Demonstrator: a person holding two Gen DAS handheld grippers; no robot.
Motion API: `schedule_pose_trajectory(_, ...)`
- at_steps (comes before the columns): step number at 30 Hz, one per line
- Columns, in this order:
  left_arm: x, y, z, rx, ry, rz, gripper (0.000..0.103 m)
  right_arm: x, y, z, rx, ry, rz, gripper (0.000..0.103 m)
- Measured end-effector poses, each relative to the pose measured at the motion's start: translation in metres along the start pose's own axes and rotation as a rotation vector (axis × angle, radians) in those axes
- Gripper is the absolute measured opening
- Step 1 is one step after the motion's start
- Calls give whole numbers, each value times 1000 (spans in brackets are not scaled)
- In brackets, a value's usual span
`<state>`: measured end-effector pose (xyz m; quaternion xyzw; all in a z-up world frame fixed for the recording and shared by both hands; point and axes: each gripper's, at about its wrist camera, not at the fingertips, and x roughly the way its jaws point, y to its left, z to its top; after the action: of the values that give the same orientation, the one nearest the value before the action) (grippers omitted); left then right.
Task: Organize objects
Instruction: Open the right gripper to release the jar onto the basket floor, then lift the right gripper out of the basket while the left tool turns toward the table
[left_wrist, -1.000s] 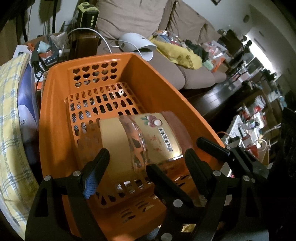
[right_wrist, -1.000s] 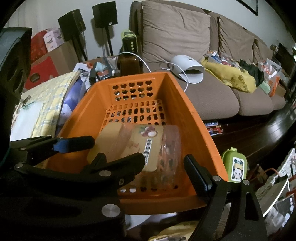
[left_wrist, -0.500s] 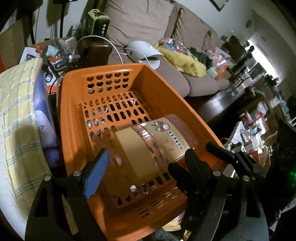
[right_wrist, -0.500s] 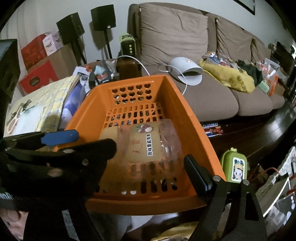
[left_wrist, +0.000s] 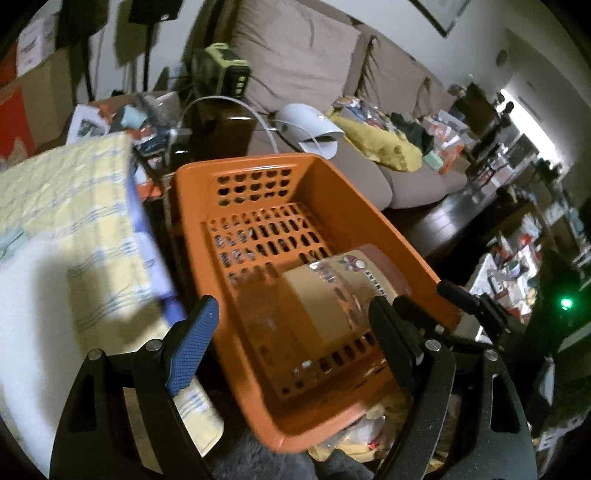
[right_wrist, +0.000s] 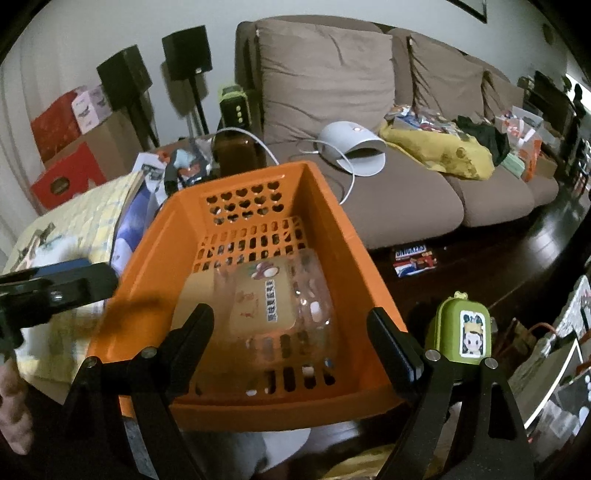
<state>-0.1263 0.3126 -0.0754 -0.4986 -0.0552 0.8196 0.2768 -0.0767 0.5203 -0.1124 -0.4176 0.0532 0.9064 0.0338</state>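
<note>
Before one brown sofa (right_wrist: 369, 122), one orange basket (right_wrist: 343, 236) at frame centre holds one clear jar (right_wrist: 273, 302); left gripper (left_wrist: 291, 332) and right gripper (right_wrist: 291, 332) both spread, empty

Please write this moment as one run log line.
left gripper: open, empty | right gripper: open, empty | clear package: lying in orange basket

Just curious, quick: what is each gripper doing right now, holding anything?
Left gripper: jaws open, holding nothing.
Right gripper: jaws open, holding nothing.
</note>
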Motion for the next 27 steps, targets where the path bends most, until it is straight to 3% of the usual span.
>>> schedule_pose_trajectory(8,-51,23,2,-22,-83,32,81,-9,-1,4,19,-52,10,87)
schedule_pose_trajectory(10,-65,27,0,-1,-118,114,81,-10,2,4,17,-62,13,87)
schedule_pose_trajectory(12,-80,24,-8,53,-163,249,81,-9,3,5,19,-61,23,87)
schedule_pose_trajectory(19,-106,26,-32,139,-264,409,81,-10,14,4,-23,-70,46,87)
schedule_pose_trajectory(27,-129,67,-44,53,-296,452,81,-5,20,0,-25,-76,67,87)
